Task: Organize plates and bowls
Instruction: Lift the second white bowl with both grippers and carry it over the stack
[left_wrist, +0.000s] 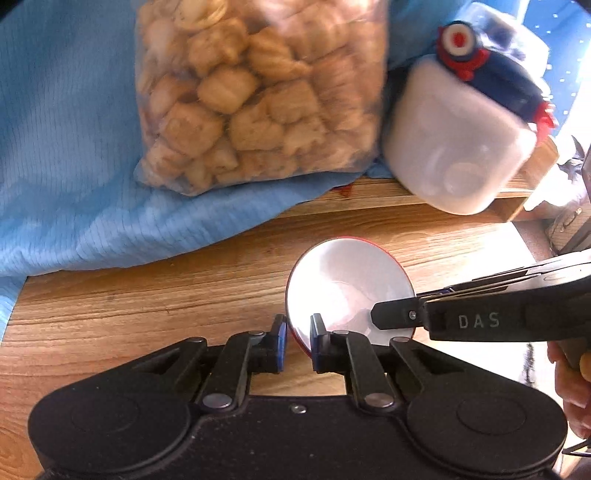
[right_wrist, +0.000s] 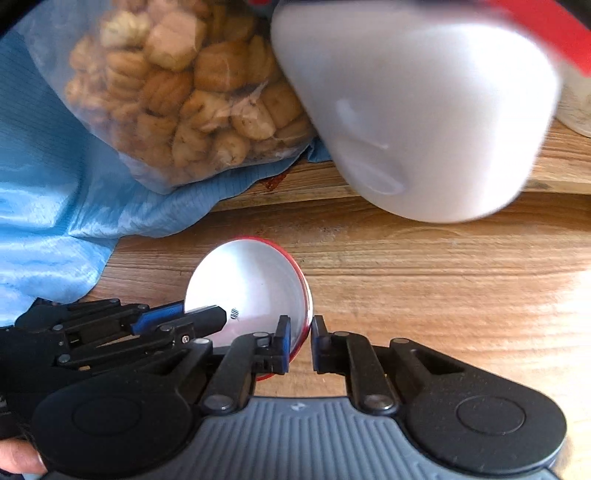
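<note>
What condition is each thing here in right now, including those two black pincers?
small bowl: tilted up, pinched at its rim from both sides.
left gripper: shut on the bowl's rim.
right gripper: shut on the opposite rim.
white container: tipped over, lid on.
snack bag: full, resting on blue cloth.

Hidden or unclear, for your check:
- White container (right_wrist: 424, 110): motion-blurred in your right wrist view, top cut by the frame; markings unreadable.
- Snack bag (left_wrist: 258, 92): top cut off in both views.
- Blue cloth (left_wrist: 66, 147): covers the desk's far-left corner.
- Small bowl (left_wrist: 347, 288): near rim hidden behind your left tool (left_wrist: 298, 341); right rim under your right tool (left_wrist: 397, 314).
</note>
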